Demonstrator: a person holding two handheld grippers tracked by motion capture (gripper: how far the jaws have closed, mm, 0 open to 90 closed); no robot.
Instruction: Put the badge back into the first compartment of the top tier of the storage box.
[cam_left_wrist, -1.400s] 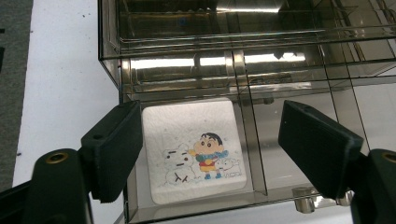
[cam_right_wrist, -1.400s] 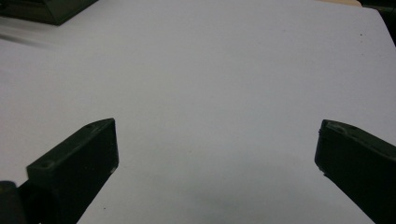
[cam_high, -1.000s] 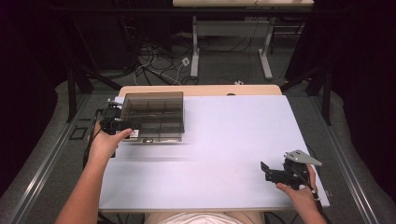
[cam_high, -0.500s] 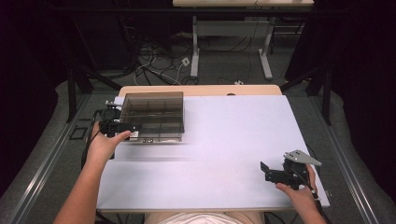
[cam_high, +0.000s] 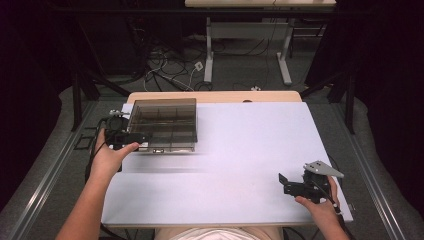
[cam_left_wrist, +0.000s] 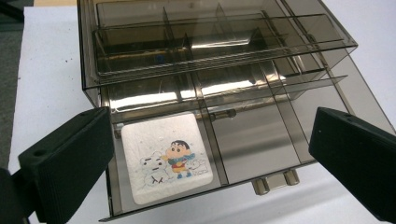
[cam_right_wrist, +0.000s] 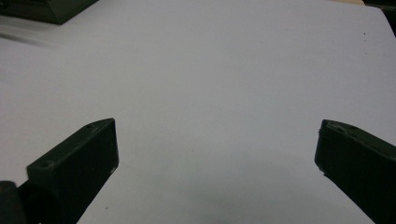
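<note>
Cartoon towel (cam_left_wrist: 166, 158) in drawer (cam_left_wrist: 252, 140) appears between left gripper (cam_left_wrist: 210, 158) jaws.

We're holding the left gripper (cam_high: 131, 138) out far left, jaws spread wide, while the right gripper (cam_high: 289, 186) is sitting low and near us, also gaping.

Smoky drawer box (cam_left_wrist: 219, 79), bottom drawer (cam_left_wrist: 243, 154) open
</note>
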